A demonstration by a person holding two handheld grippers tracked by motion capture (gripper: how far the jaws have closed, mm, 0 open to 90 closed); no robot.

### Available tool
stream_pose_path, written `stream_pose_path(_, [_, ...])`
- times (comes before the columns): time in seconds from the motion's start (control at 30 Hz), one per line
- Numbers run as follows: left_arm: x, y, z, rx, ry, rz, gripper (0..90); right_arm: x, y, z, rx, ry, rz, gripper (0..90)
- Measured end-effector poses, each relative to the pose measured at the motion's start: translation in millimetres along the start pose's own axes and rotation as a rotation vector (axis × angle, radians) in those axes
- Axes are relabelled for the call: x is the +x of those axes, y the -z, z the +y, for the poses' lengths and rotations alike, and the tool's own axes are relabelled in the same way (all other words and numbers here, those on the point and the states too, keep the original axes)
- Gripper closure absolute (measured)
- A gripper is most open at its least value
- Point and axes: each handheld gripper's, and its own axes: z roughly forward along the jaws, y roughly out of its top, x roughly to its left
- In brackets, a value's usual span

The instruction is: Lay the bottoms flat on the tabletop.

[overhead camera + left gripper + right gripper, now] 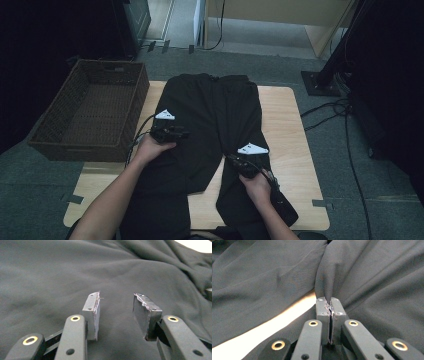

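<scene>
While pinched, trousers (287, 277) fold between right gripper (330, 305) fingers (322, 308).

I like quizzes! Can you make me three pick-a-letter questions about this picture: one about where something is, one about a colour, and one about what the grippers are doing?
1. Where is the basket?
A. left of the table
B. on the trousers
C. right of the table

2. What colour are the trousers?
A. white
B. black
C. red

3. Which gripper pinches the cloth?
A. the left
B. the right
C. both

Answers:
1 A: the high view shows it at the table's left edge.
2 B: they lie dark over the pale wood.
3 B: the right gripper has its jaws shut on a fold of the trousers, while the left gripper has its jaws apart above the cloth.
</scene>
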Motion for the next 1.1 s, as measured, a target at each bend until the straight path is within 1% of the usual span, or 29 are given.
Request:
stream_pose_path(0.1, [-0.5, -1.4, -3.8, 0.001, 0.01, -0.004, 57.3, 2.2, 3.7, -3.4, 0.001, -0.002, 0.005, 88.6])
stream_pose_path(0.13, [-3.9, -3.2, -8.3, 0.012, 0.001, -0.014, 57.3, 4.6, 7.7, -7.4, 0.001, -0.007, 0.013, 88.4])
stream_pose_path(0.17, [-3.9, -3.2, -8.3, 0.012, 0.001, -0.014, 57.3, 4.9, 8.6, -8.3, -0.001, -0.005, 0.012, 88.2])
stream_pose_path(0.2, [-6.9, -6.1, -13.7, 0.031, -0.02, -0.012, 57.5, 5.5, 9.5, -9.1, 0.001, -0.005, 0.013, 88.1])
stream_pose_path(0.23, [-8.0, -5.6, -16.6, 0.015, -0.036, -0.009, 57.9, 5.4, 9.6, -9.3, 0.001, -0.001, 0.012, 87.8])
stream_pose_path(0.27, [-8.4, -5.0, -17.8, 0.011, -0.036, -0.004, 58.7, 5.3, 9.6, -9.2, 0.002, -0.004, 0.014, 87.4])
stream_pose_path(0.3, [-8.1, -4.4, -18.2, 0.013, -0.031, -0.007, 59.3, 4.9, 9.5, -9.0, 0.001, -0.006, 0.013, 87.1])
stream_pose_path(0.4, [-10.0, -3.8, -19.3, 0.013, -0.042, -0.005, 58.7, 4.4, 9.1, -8.6, -0.001, -0.014, 0.017, 86.1])
stream_pose_path(0.43, [-11.1, -3.1, -19.6, 0.021, -0.062, -0.002, 58.7, 4.0, 8.8, -8.4, -0.002, -0.01, 0.017, 85.7])
stream_pose_path(0.47, [-11.7, -2.4, -20.2, 0.024, -0.065, -0.009, 59.0, 4.1, 8.6, -8.1, 0.0, -0.008, 0.018, 83.3])
stream_pose_path(0.53, [-11.0, -0.6, -21.7, 0.027, -0.059, -0.017, 62.9, 4.3, 8.5, -7.6, -0.003, -0.001, 0.016, 79.1])
stream_pose_path(0.57, [-11.0, -0.6, -21.7, 0.027, -0.059, -0.017, 66.1, 4.3, 8.5, -7.6, -0.003, -0.001, 0.016, 79.1])
stream_pose_path(0.6, [-11.4, 1.3, -23.7, 0.027, -0.081, 0.008, 71.6, 2.8, 9.5, -5.6, -0.023, -0.008, 0.036, 76.6])
stream_pose_path(0.67, [-10.8, 1.9, -24.2, 0.028, -0.071, 0.025, 78.7, 1.2, 11.3, -2.3, -0.05, -0.026, 0.05, 75.3])
stream_pose_path(0.7, [-10.8, 1.9, -24.2, 0.028, -0.071, 0.025, 82.7, 0.0, 11.7, -0.5, -0.052, -0.029, 0.051, 74.2])
stream_pose_path(0.73, [-10.9, 2.0, -24.2, 0.03, -0.07, 0.043, 85.6, -1.1, 11.6, 1.2, -0.05, -0.031, 0.048, 73.1])
stream_pose_path(0.77, [-10.9, 2.0, -24.2, 0.03, -0.07, 0.043, 87.6, -2.7, 11.6, 2.6, -0.047, -0.026, 0.042, 72.3])
stream_pose_path(0.8, [-11.8, 1.6, -24.3, 0.028, -0.073, 0.054, 87.6, -2.7, 11.6, 2.6, -0.047, -0.026, 0.042, 72.3])
stream_pose_path(0.83, [-14.0, 1.3, -24.6, 0.028, -0.091, 0.065, 90.0, -6.2, 11.6, 5.3, -0.045, -0.041, 0.042, 71.1])
stream_pose_path(0.9, [-14.8, 1.3, -24.8, 0.029, -0.096, 0.068, 90.0, -8.6, 11.5, 6.7, -0.049, -0.046, 0.045, 70.7])
stream_pose_path(0.93, [-15.7, 1.3, -25.0, 0.028, -0.101, 0.073, 90.0, -10.1, 11.8, 8.4, -0.05, -0.054, 0.042, 70.7])
stream_pose_path(0.97, [-17.2, 1.8, -25.6, 0.03, -0.105, 0.072, 90.0, -12.9, 12.0, 12.5, -0.06, -0.051, 0.034, 70.6])
stream_pose_path(1.0, [-17.9, 2.4, -25.9, 0.036, -0.098, 0.063, 90.0, -13.8, 11.6, 13.9, -0.067, -0.044, 0.029, 70.5])
stream_pose_path(1.03, [-17.9, 2.4, -25.9, 0.036, -0.098, 0.063, 90.0, -13.8, 11.6, 13.9, -0.067, -0.044, 0.029, 70.5])
stream_pose_path(1.07, [-20.4, 3.3, -26.3, 0.049, -0.077, 0.039, 90.0, -17.3, 10.8, 19.0, -0.056, -0.04, 0.023, 69.5])
stream_pose_path(1.1, [-22.3, 3.7, -26.6, 0.057, -0.075, 0.028, 90.0, -18.6, 10.8, 21.3, -0.058, -0.047, 0.022, 69.3])
